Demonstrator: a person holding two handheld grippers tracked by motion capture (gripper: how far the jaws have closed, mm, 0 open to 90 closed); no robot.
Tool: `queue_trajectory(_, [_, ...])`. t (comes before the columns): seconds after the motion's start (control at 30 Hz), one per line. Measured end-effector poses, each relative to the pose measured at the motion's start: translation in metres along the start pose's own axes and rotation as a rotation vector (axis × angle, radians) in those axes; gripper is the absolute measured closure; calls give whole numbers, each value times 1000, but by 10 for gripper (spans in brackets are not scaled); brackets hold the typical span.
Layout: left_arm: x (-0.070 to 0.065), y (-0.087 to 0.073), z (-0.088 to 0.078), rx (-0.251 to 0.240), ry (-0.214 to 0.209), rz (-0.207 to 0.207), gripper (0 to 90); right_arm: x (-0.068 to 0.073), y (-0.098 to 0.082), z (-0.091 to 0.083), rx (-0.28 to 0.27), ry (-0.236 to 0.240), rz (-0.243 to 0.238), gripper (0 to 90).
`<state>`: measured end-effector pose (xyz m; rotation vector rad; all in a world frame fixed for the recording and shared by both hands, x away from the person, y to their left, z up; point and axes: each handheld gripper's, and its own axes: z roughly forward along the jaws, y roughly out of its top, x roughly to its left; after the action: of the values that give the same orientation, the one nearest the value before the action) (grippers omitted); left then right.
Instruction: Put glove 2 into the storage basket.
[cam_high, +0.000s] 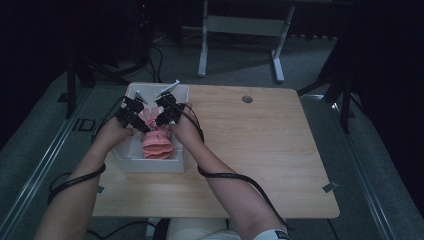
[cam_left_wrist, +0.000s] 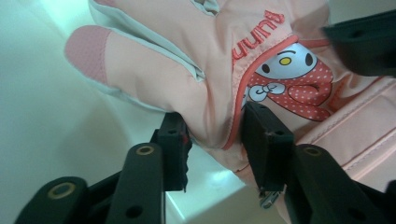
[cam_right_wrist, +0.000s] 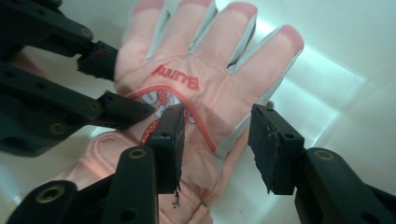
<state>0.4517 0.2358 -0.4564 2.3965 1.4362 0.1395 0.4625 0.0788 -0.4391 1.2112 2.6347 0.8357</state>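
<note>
one pink glove (cam_right_wrist: 196, 88) lies palm-down and fingers spread in the white box (cam_high: 150, 164) at the table's (cam_high: 260, 150) near-left corner. we have our left gripper (cam_left_wrist: 214, 140) clamped on the glove's edge by the cartoon patch, jaws pressing the fabric. our right gripper (cam_right_wrist: 215, 140) straddles the other edge with its jaws apart, not yet gripping. we judge the work as early: the glove sits in the box, one side held, the second grip and any lift left to do.
</note>
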Motion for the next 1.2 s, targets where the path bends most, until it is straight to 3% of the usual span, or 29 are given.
queue_trajectory(0.03, [0,0,0,-6,4,-1,570,-3,-1,-5,-14,24,3,540])
queue_trajectory(0.2, [-2,-2,-5,-65,51,-11,528,-8,-3,-12,-30,52,5,521])
queue_trajectory(0.33, [0,-2,-10,-95,43,-34,490,-13,-6,-19,-44,72,5,498])
queue_trajectory(0.4, [0,-2,-13,-101,79,-29,483,-15,-7,-20,-45,72,-1,490])
queue_trajectory(0.67, [5,-6,-25,-140,59,-47,479,-17,-8,-25,-62,87,-4,475])
queue_trajectory(0.8, [3,-10,-32,-184,62,-48,474,-18,-10,-30,-78,94,-7,472])
queue_trajectory(0.83, [1,-11,-36,-211,58,-47,474,-19,-10,-34,-89,99,-4,472])
queue_trajectory(1.03, [-8,-10,-43,-247,55,-30,475,-21,-10,-47,-121,101,-19,471])
queue_trajectory(1.2, [-18,-8,-48,-282,21,-20,474,-28,-13,-66,-164,113,-24,463])
